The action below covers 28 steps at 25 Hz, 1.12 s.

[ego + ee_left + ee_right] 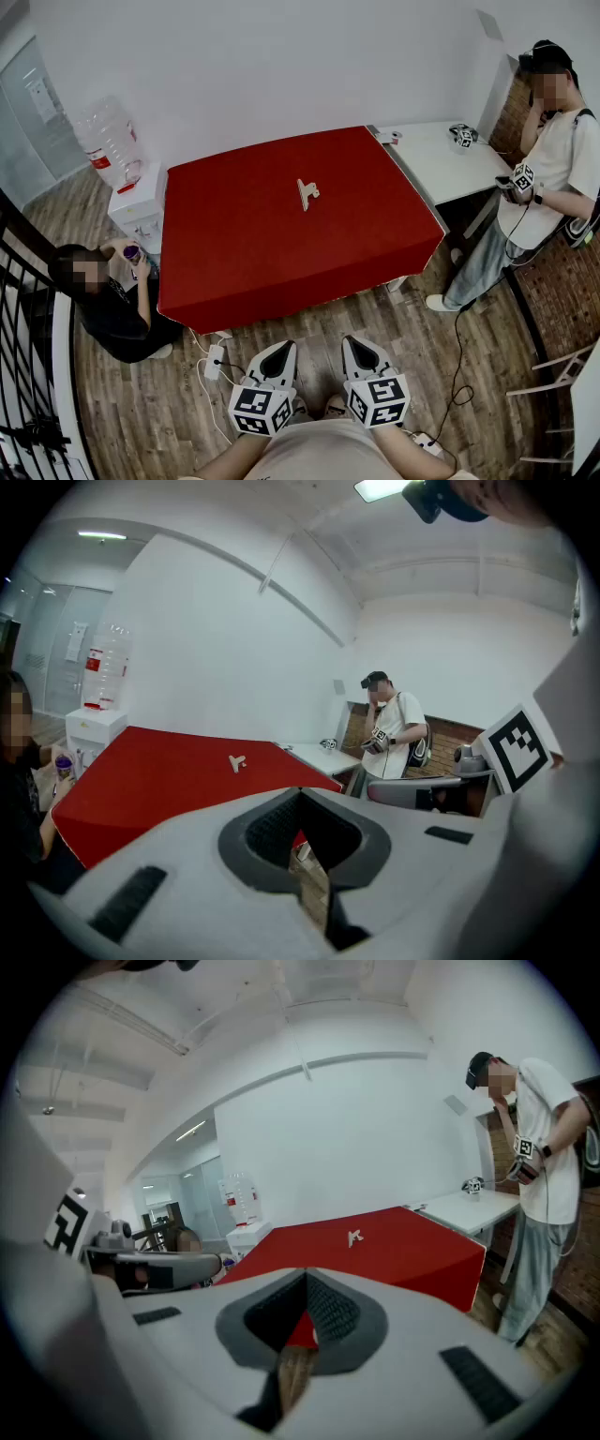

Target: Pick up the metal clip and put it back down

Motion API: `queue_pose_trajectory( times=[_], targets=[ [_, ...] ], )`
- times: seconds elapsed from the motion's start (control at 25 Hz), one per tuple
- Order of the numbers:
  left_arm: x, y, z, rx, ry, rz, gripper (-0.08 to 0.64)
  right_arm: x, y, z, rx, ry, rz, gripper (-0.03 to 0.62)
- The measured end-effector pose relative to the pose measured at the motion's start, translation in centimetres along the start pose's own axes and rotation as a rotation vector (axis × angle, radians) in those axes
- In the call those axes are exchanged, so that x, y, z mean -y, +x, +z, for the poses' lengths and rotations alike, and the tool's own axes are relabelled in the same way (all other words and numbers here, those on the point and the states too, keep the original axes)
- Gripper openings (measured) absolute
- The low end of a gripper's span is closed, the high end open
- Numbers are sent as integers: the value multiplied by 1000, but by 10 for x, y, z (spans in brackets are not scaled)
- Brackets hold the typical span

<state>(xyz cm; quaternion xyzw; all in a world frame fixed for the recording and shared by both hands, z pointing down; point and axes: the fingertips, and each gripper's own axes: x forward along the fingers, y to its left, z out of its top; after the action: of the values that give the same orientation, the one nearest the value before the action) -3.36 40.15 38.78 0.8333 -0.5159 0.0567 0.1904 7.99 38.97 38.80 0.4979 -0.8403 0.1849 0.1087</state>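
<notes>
One large table draped in a red cloth (272, 253) fills the middle of a room with a wood-plank floor (450, 347). Behind its far right corner stands a smaller white table (441, 164). A person in a white T-shirt (553, 159) stands to the right of that table, and a second person in dark clothes (108, 305) crouches low by the red table's left edge. A white water dispenser (136, 202) with a clear bottle on top sits against the wall beyond the crouching person. Closer to the camera, held low over the floor and well short of the red table, are the left gripper (278, 353) and the right gripper (360, 351), side by side, each carrying a cube with square markers. Both have their jaws pressed together with nothing between them. The metal clip (307, 193), small and silvery, lies flat on the red cloth near the centre, slightly toward the far side, well apart from both grippers and untouched.
</notes>
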Motion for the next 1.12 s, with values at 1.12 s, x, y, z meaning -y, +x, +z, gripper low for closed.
queue_pose_trajectory(
  times=[1.12],
  targets=[
    [-93,99,37,-9,-2,-6,-9,45,129,37,-3,21,-40,-3]
  ],
)
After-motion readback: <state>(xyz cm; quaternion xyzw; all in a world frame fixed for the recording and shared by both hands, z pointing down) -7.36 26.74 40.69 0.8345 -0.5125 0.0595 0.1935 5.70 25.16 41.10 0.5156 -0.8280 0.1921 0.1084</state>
